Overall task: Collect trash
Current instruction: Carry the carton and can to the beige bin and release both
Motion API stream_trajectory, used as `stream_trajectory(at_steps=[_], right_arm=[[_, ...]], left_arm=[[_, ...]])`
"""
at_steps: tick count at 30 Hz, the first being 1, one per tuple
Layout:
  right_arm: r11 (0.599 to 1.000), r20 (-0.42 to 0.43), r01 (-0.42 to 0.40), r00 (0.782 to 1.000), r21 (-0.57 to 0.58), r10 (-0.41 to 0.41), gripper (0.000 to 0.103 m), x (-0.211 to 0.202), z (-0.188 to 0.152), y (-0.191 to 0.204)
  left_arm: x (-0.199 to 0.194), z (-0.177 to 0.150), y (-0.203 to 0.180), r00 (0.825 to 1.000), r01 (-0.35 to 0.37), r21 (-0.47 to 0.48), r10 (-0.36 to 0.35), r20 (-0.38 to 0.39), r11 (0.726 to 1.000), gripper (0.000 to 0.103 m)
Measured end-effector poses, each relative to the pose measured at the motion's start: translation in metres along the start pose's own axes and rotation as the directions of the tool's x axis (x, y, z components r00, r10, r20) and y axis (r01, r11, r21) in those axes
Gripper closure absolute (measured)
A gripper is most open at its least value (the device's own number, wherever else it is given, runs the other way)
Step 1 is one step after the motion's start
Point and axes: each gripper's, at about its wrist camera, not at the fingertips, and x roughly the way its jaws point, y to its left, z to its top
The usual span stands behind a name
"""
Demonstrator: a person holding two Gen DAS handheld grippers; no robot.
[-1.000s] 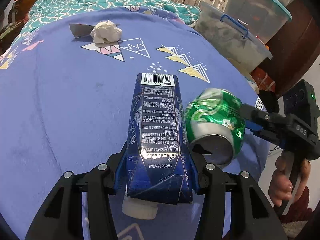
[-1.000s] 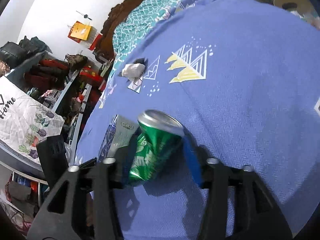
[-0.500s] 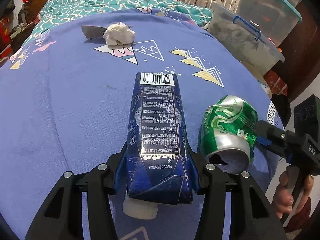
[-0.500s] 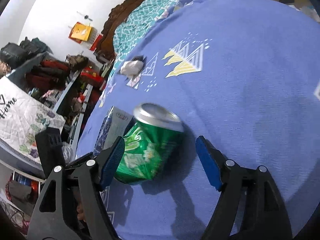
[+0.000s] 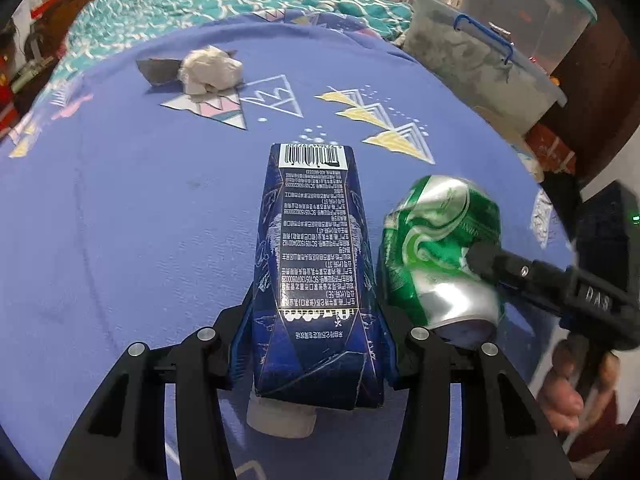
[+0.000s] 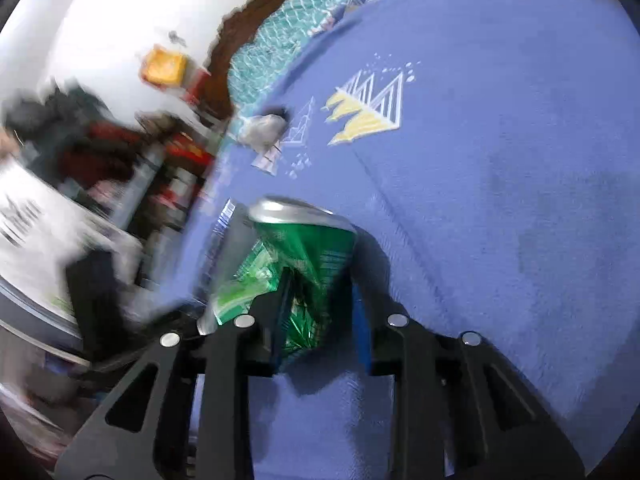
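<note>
The left gripper [image 5: 312,344] is clamped on the sides of a dark blue drink carton [image 5: 314,280] with white print and a barcode, which lies lengthwise on the purple-blue bedspread [image 5: 120,240], its white screw cap [image 5: 280,420] pointing back toward the camera. Just to the carton's right, the right gripper [image 6: 320,312] has just squeezed in on a crumpled green aluminium can [image 6: 296,264]; the can sits between its blue pads, pinched and dented, with its silver top end facing away in the right wrist view. In the left wrist view the same can [image 5: 440,252] is beside the carton, seemingly touching it, with a black finger [image 5: 520,272] of the right gripper pressed against its side and a person's hand [image 5: 568,392] on the handle below. Farther up the bedspread, well apart from both, a crumpled white tissue [image 5: 210,70] rests beside a dark grey scrap [image 5: 156,72]. Clear plastic storage bins [image 5: 480,64] stand past the bed's right edge.
</note>
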Motion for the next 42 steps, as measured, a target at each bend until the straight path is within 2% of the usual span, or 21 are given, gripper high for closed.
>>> stream_trajectory(at_steps=[3,6,12,15,19,23,27,31,32,34,35,38,40,42], right_arm=[[1.0,0.039,-0.004,0.999,0.008,0.004,0.074,-0.016,0.005,-0.01],[0.999,0.112,-0.026,0.994,0.047,0.021,0.074,-0.043,0.014,-0.028],[0.992,0.256,-0.015,0.967,0.127,-0.018,0.074,-0.1,0.044,-0.078],[0.987,0.341,-0.008,0.939,0.16,-0.048,0.075,-0.133,0.067,-0.103],[0.982,0.444,0.029,0.889,0.188,-0.112,0.075,-0.182,0.103,-0.134],[0.973,0.493,0.077,0.852,0.218,-0.178,0.075,-0.214,0.139,-0.163],[0.96,0.5,0.146,0.829,0.237,-0.25,0.075,-0.225,0.177,-0.18],[0.935,0.481,0.238,0.808,0.263,-0.341,0.072,-0.227,0.212,-0.203],[0.927,0.468,0.266,0.805,0.265,-0.364,0.064,-0.225,0.216,-0.207],[0.905,0.442,0.323,0.793,0.277,-0.419,0.043,-0.222,0.223,-0.216],[0.891,0.453,0.344,0.771,0.297,-0.449,0.043,-0.224,0.223,-0.219],[0.885,0.499,0.356,0.733,0.298,-0.463,0.043,-0.235,0.211,-0.213],[0.885,0.539,0.346,0.703,0.311,-0.464,0.043,-0.243,0.202,-0.204],[0.897,0.568,0.325,0.694,0.3,-0.442,0.043,-0.249,0.198,-0.19]], left_arm=[[0.007,0.01,-0.022,1.0,0.003,0.049,-0.003,-0.005,0.999,0.056],[0.021,0.025,-0.051,0.998,0.052,0.099,-0.049,-0.029,0.994,0.056],[0.051,0.072,-0.125,0.996,0.086,0.234,-0.078,-0.044,0.968,0.056],[0.072,0.106,-0.176,0.993,0.113,0.315,-0.101,-0.056,0.942,0.056],[0.097,0.15,-0.238,0.991,0.135,0.396,-0.126,-0.049,0.908,0.056],[0.124,0.186,-0.287,0.989,0.147,0.442,-0.144,-0.041,0.885,0.056],[0.16,0.216,-0.323,0.989,0.146,0.445,-0.139,-0.048,0.884,0.056],[0.195,0.231,-0.342,0.985,0.173,0.427,-0.154,-0.079,0.888,0.055],[0.201,0.232,-0.345,0.986,0.169,0.429,-0.148,-0.083,0.887,0.055],[0.215,0.234,-0.348,0.992,0.118,0.43,-0.088,-0.09,0.895,0.034],[0.215,0.235,-0.342,0.993,0.109,0.421,-0.081,-0.086,0.901,0.034],[0.201,0.232,-0.327,0.99,0.137,0.398,-0.114,-0.081,0.907,0.034],[0.179,0.23,-0.31,0.99,0.143,0.384,-0.137,-0.042,0.912,0.034],[0.155,0.225,-0.286,0.988,0.148,0.356,-0.154,-0.009,0.923,0.034]])
